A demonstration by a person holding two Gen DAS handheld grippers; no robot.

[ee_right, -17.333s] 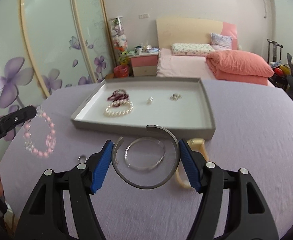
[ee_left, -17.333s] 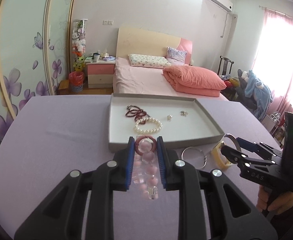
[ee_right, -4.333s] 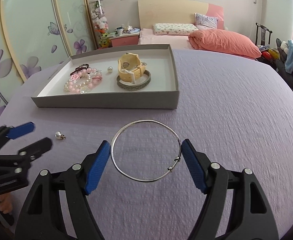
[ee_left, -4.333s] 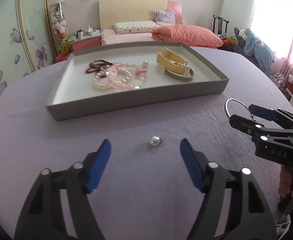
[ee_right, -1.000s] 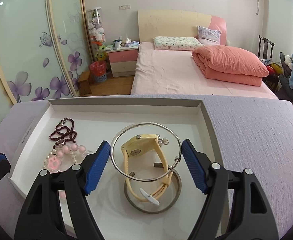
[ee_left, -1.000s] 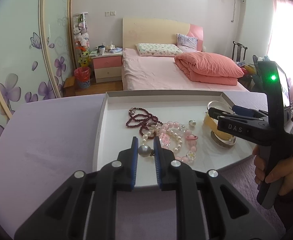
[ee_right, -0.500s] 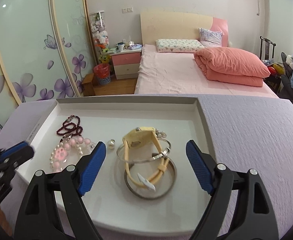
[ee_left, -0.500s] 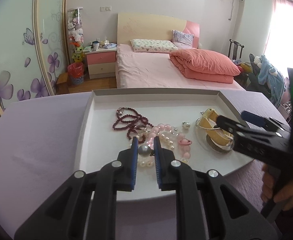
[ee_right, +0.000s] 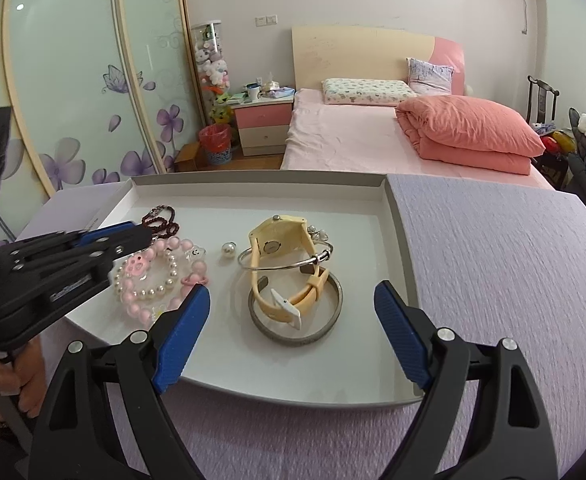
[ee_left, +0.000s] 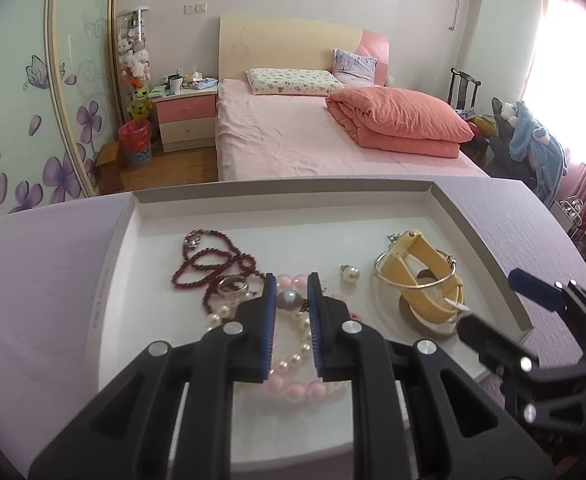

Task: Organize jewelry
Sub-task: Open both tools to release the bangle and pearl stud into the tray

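The left claw (ee_left: 288, 300), black with blue ribbed pads, is pinched on a small round grey pearl earring (ee_left: 287, 300) and hangs over the near left part of a shallow white cardboard tray with grey outer walls (ee_left: 477, 236), which sits on a bench covered in lilac textured cloth (ee_right: 513, 264). Under and around that claw lie a pink bead bracelet (ee_right: 149, 256) and a white pearl bracelet (ee_right: 153, 290), overlapping each other, with a dark red beaded string (ee_left: 209, 264) touching them on the far left side of the tray. A second loose white pearl earring (ee_right: 228, 249) rests on the tray floor between the bracelets and a pale yellow wristwatch with a plastic strap (ee_right: 281, 264). The watch stands on its edge inside a broad grey metal bangle (ee_right: 295, 310) that lies flat, and a thin silver wire bangle (ee_right: 285, 262) leans across the watch, touching it. The right claw (ee_right: 293, 336) is spread wide with nothing between its pads, poised over the near edge of the tray just in front of the grey bangle; its blue fingers (ee_right: 183, 334) flank the watch pile without touching it. A person's hand (ee_right: 17, 380) grips the left tool's handle at the lower left of the right wrist view.
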